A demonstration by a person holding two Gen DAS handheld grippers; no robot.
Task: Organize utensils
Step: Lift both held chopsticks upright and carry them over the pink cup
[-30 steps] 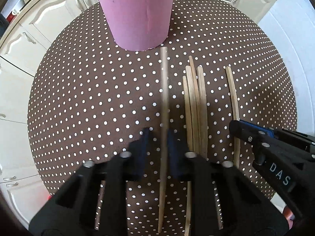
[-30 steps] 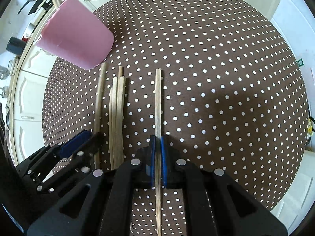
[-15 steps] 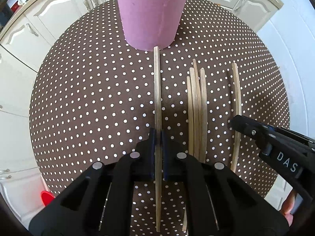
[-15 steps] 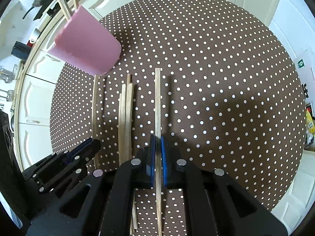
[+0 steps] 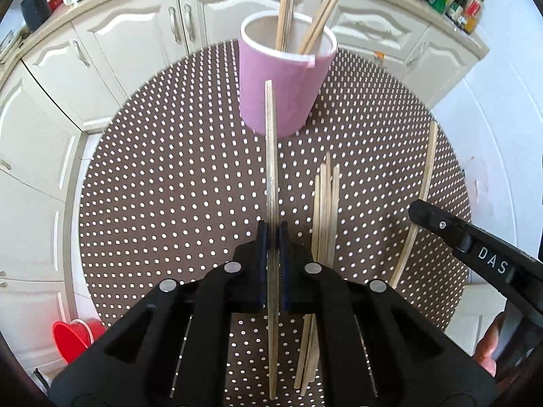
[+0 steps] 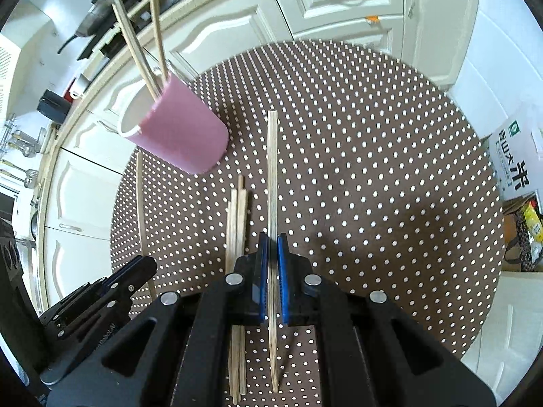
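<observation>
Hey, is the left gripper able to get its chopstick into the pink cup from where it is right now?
Probably yes. The left gripper is shut on a chopstick pointing at the pink cup, with nothing between them. The mouth is open; the chopsticks in the cup leave room.

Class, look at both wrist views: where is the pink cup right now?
The pink cup stands on the dotted table, straight ahead in the left wrist view and upper left in the right wrist view, beyond the loose chopsticks.
</observation>
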